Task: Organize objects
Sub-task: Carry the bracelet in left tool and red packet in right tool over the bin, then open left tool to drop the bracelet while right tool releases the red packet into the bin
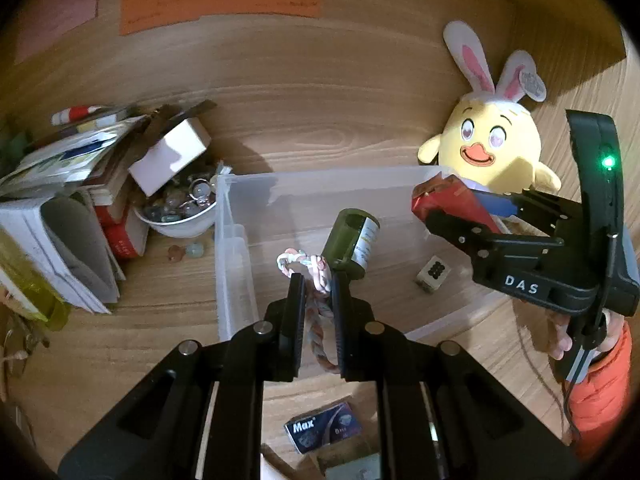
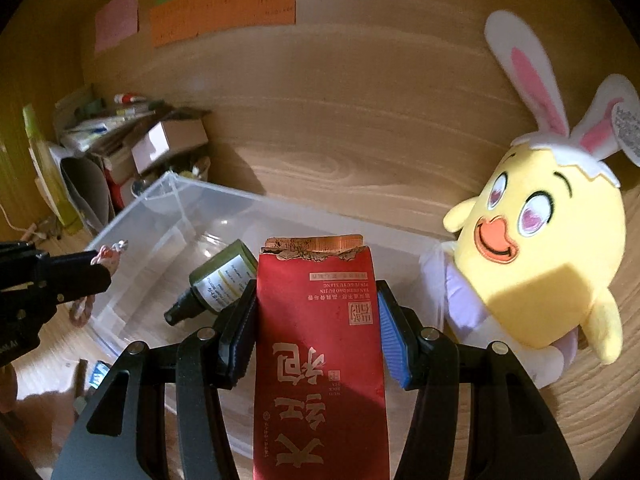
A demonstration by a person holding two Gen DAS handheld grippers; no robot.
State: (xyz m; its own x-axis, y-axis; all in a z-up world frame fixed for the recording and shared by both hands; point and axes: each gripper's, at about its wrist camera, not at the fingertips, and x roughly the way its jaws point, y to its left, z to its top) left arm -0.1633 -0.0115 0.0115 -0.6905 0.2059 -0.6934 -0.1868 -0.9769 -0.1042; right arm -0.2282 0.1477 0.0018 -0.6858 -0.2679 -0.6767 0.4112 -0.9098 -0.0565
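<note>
A green bottle [image 1: 352, 240] is lying in the clear bin [image 1: 232, 248], beside a yellow plush [image 2: 540, 260]. A braided cord [image 1: 316, 312] is being clamped by the left gripper [image 1: 316, 292]; a red packet [image 2: 320, 340] is being gripped by the right gripper [image 2: 316, 320].

Right gripper [image 2: 316, 328] clamps red packet [image 2: 320, 360] over clear bin [image 2: 160, 208].

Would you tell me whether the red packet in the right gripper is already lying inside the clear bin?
No, the red packet is clamped between the right gripper's fingers, held above the clear bin.

Plush chick [image 2: 548, 264], book stack [image 1: 72, 200], bowl w/ marbles [image 1: 178, 210], wall notes [image 2: 224, 6]
</note>
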